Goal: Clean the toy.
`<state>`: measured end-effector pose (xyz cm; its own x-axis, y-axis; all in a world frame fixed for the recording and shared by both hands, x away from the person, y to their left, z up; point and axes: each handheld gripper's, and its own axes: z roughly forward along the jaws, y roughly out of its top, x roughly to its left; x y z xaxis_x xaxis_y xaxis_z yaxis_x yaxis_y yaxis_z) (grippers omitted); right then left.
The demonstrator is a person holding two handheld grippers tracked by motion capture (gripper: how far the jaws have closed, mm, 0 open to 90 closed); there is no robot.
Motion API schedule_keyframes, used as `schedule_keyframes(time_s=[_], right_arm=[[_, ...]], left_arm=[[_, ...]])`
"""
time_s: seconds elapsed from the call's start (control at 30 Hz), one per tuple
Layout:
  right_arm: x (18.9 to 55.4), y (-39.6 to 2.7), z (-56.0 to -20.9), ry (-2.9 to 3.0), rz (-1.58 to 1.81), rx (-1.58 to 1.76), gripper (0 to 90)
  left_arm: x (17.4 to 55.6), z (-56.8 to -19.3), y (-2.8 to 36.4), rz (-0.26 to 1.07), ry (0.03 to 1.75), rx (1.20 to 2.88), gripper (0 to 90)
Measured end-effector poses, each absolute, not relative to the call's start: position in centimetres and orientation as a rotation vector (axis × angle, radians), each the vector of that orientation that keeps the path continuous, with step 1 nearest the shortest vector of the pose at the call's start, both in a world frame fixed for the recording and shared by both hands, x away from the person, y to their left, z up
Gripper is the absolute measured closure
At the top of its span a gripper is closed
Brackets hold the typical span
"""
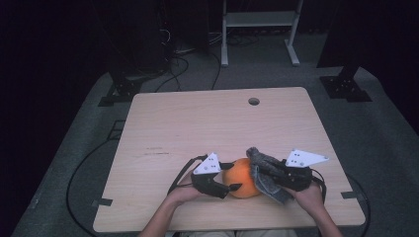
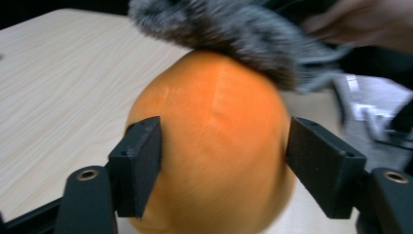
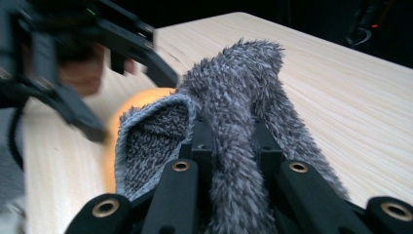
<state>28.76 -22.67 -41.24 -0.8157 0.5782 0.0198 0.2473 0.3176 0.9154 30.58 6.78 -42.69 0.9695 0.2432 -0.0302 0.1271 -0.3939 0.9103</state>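
Meanwhile, grey cloth (image 1: 264, 170) rests atop orange ball (image 1: 240, 177).

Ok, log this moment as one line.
left gripper: astride orange ball, pads at sides | right gripper: shut on grey cloth | cloth on ball top

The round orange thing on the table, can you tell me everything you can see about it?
The round orange ball-like fruit is smooth and matt, with a faint pale seam running down its side. It sits on the light wooden table near the person's edge. The left gripper has a black jaw at each side of it, seemingly touching. A fuzzy grey cloth, clamped in the right gripper, lies against its top and far side.
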Motion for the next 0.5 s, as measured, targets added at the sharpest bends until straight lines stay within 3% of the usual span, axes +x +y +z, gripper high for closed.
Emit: schedule_keyframes(time_s=[0.07,0.17,0.23,0.27,0.4,0.5], right_arm=[[28.7,-23.3,-41.4,2.277,1.496,0.745,75.9],[28.7,-23.5,-41.5,2.274,1.482,0.741,75.8],[28.7,-23.6,-41.5,2.277,1.486,0.737,75.8],[28.7,-23.5,-41.5,2.279,1.484,0.736,75.8],[28.7,-23.4,-41.1,2.257,1.508,0.775,75.9],[28.2,-21.8,-40.3,2.269,1.562,0.72,76.0]], left_arm=[[30.6,-42.5,7.0,0.134,0.254,1.978,27.7],[31.1,-43.0,6.6,0.204,0.331,2.029,15.9],[31.4,-43.4,6.3,0.171,0.366,2.043,10.0],[31.4,-43.5,6.3,0.169,0.358,2.037,10.3],[30.8,-43.7,5.8,0.189,0.299,2.049,27.5],[30.6,-43.6,5.7,0.209,0.292,2.064,30.8]])
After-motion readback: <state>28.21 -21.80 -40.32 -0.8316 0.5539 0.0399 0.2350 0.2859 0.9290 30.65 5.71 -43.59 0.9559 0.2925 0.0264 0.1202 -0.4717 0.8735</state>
